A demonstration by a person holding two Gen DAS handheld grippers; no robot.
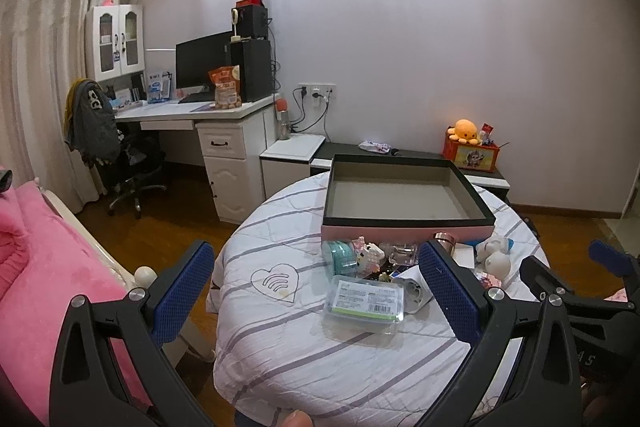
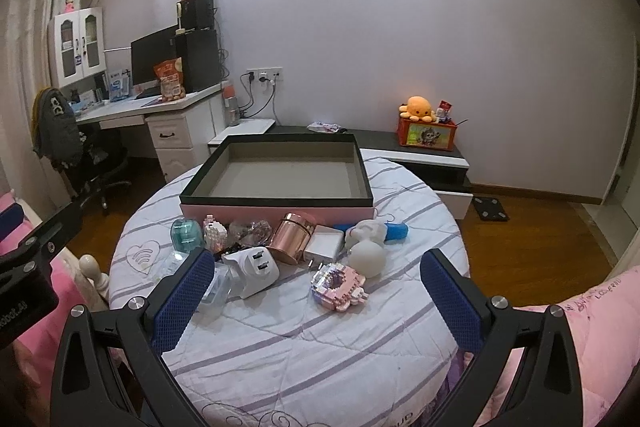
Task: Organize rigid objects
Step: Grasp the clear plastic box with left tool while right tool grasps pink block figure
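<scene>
Here: one box [image 2: 276, 205], two plugs [image 2: 256, 269], one tin [image 2: 290, 237], ahead of my spread left gripper [image 1: 320, 291] and right gripper [image 2: 316, 301].

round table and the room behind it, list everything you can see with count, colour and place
large shallow cardboard box: 1, pink sides, black rim, empty, far half of the quilt-covered round table
rose-gold metal canister: 1, before box
white plug adapter: 1, table centre
white square charger: 1, right of canister
pink brick-built toy: 1, nearest right gripper
clear plastic labelled case: 1, left
teal round tape dispenser: 1, left
orange plush octopus: 1, back cabinet
left gripper: blue fingers, open
right gripper: blue fingers, open
</scene>
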